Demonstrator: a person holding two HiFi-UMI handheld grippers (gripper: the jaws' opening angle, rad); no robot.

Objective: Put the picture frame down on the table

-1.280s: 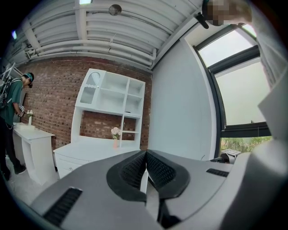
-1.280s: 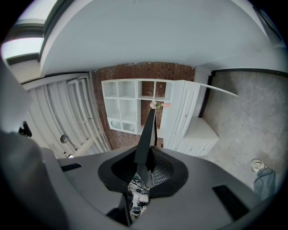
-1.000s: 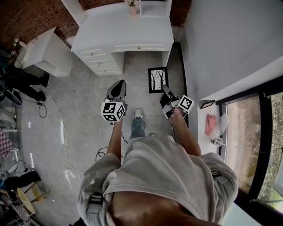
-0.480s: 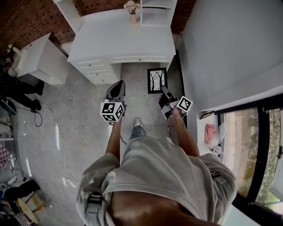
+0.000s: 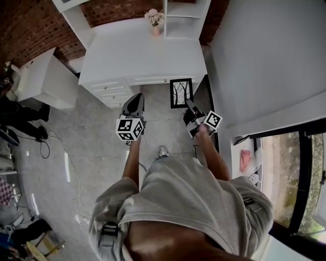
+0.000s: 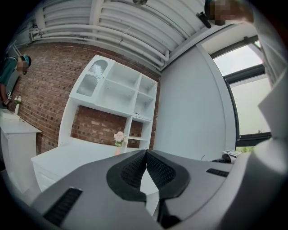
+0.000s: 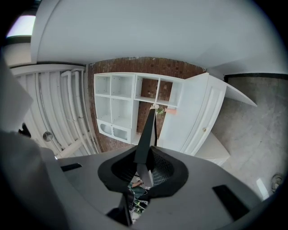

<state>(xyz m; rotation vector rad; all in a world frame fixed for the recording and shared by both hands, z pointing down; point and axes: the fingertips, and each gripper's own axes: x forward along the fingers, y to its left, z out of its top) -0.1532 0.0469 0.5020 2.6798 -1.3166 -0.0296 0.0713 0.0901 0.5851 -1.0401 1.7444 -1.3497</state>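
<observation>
The black picture frame (image 5: 181, 93), showing a bare-tree print, hangs over the grey floor just in front of the white table (image 5: 147, 56). My right gripper (image 5: 189, 105) is shut on its lower right edge. In the right gripper view the frame (image 7: 146, 130) appears edge-on as a dark strip rising from between the jaws of the right gripper (image 7: 143, 167). My left gripper (image 5: 135, 103) is held level beside it, to the left, shut with nothing in it. In the left gripper view the left gripper (image 6: 146, 156) has its pads touching, and the table (image 6: 67, 155) lies beyond.
A pink vase of flowers (image 5: 154, 21) stands at the table's back by a white shelf unit (image 5: 184, 15). A white cabinet (image 5: 43, 76) is at the left. A dark panel (image 5: 210, 109) leans along the right wall. Cables (image 5: 69, 163) trail on the floor.
The table has come nearer and lower in the head view as the person steps toward it. Both grippers keep their pose, and the frame stays held.
</observation>
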